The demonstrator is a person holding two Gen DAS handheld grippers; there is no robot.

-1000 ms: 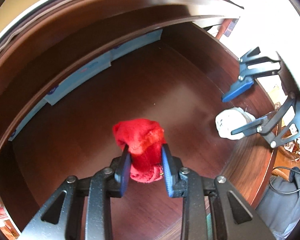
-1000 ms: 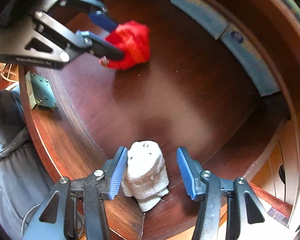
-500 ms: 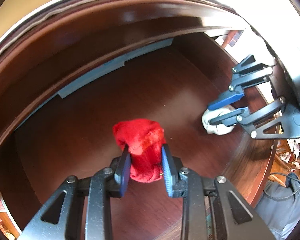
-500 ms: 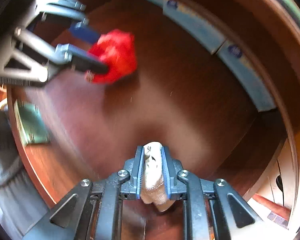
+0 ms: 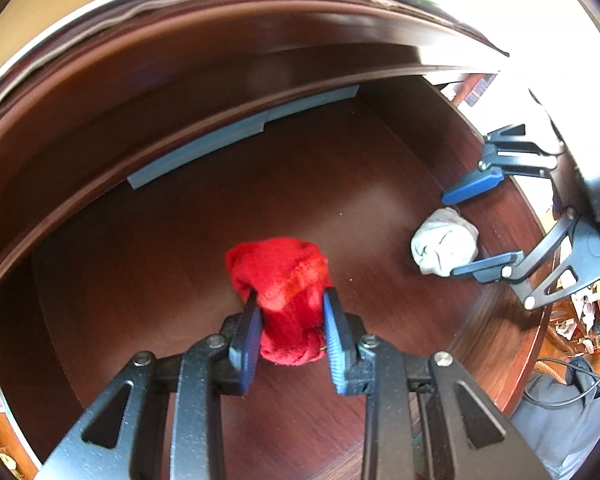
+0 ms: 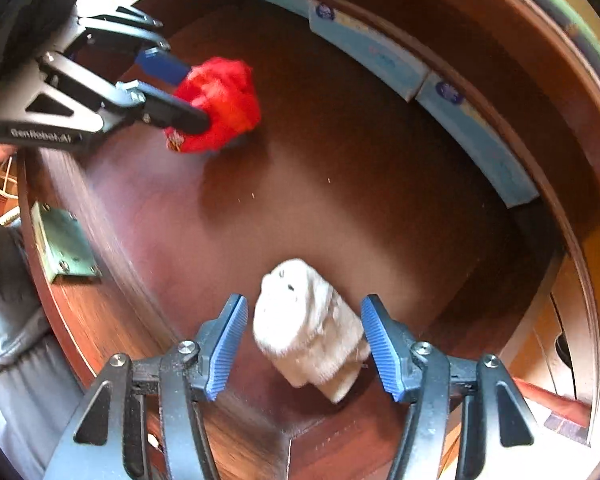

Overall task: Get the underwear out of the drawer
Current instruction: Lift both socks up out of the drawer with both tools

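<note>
Clearly, in the left wrist view the left gripper [image 5: 290,334] is clamped on the red underwear bundle [image 5: 280,276], which sticks forward out of the blue pads above the drawer floor [image 5: 188,248]. To its right the white bundle [image 5: 444,246] lies near the drawer's front wall.

From the right wrist view, the right gripper [image 6: 302,346] has its jaws opening, pads apart from the white bundle [image 6: 312,328] between them. That bundle's long axis runs along the fingers, so the right hand is nearer for it.
</note>
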